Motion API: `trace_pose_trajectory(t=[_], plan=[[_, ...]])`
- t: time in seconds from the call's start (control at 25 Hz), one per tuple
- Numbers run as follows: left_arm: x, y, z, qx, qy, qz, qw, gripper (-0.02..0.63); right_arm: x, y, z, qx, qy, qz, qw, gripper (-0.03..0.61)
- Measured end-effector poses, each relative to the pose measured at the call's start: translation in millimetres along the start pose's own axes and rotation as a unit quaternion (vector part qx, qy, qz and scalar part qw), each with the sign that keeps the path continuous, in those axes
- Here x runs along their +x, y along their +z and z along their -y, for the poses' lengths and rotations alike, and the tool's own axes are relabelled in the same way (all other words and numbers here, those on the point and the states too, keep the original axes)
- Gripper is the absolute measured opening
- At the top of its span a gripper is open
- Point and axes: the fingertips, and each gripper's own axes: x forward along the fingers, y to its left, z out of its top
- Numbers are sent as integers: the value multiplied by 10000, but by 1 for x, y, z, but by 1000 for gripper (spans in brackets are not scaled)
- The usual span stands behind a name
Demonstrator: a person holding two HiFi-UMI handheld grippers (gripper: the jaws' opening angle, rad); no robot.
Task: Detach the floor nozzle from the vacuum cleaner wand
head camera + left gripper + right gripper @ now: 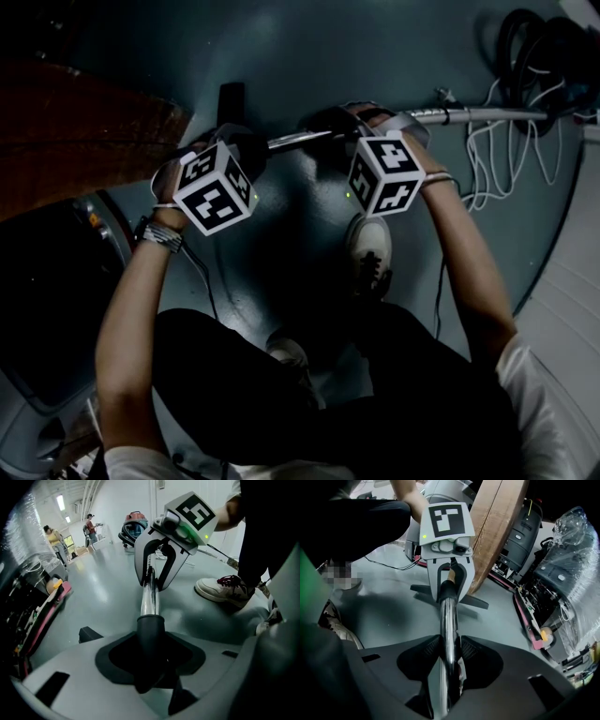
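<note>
The long shiny wand lies low over the floor, and the black nozzle sits at its end, by the left gripper. That gripper squeezes the nozzle's black neck. The right gripper squeezes the wand. I think the 2 should hold tight and pull straight apart along the wand, with a small twist if it sticks.

The grey floor bears white cables, a white sneaker and, seemingly, a coiled dark hose.
</note>
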Motion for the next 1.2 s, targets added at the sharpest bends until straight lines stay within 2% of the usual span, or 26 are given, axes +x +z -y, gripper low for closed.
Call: trace_pose_trajectory(t=[0.24, 0.32, 0.56, 0.92, 1.2], plan=[[-3, 1, -14, 420, 660, -228, 9967, 178, -1, 3, 10, 39, -48, 44, 10000, 155], [-4, 1, -16, 425, 741, -215, 9961, 178, -2, 3, 12, 1, -70, 15, 10000, 155], [-2, -2, -8, 132, 225, -133, 9996, 178, -2, 2, 5, -134, -10, -41, 9999, 149], [-4, -1, -3, -249, -314, 41, 9992, 178, -4, 3, 2, -198, 24, -45, 9998, 147], [-6, -2, -7, -171, -138, -100, 9997, 178, -3, 5, 5, -253, -30, -123, 9996, 149]])
